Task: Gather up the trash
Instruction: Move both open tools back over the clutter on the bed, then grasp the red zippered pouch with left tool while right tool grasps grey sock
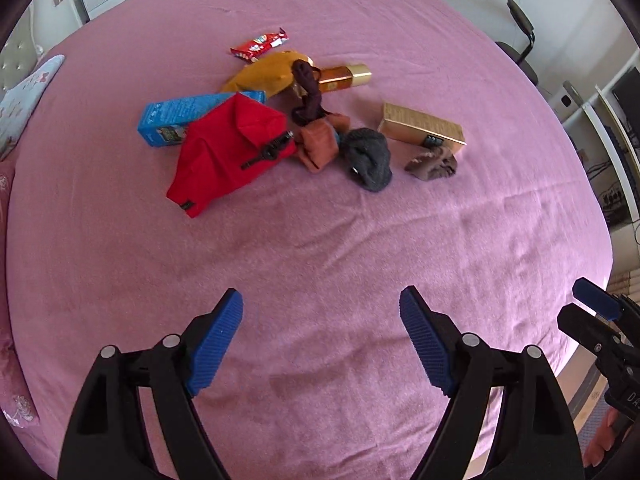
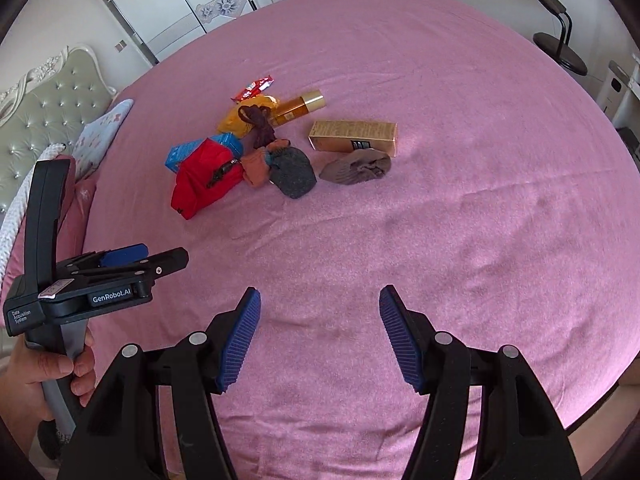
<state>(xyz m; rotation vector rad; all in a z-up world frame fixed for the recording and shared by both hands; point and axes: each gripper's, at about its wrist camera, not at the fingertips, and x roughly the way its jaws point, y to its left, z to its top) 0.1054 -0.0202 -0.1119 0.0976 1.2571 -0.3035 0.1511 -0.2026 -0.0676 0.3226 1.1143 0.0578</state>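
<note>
The left claw (image 1: 320, 336) hangs over the bare near part of the bed (image 1: 320, 260), jaws wide apart with nothing between them. The right claw (image 1: 596, 304) shows at the bed's right edge. A cluster lies toward the far side of the bed: a red pouch (image 1: 228, 156) overlapping a blue box (image 1: 180, 116), a yellow packet (image 1: 264, 74), a red wrapper (image 1: 260, 45), an amber bottle (image 1: 344, 77), a gold box (image 1: 422, 128), and several balled socks (image 1: 368, 160). A pillow (image 1: 24, 100) sits at the left edge.
</note>
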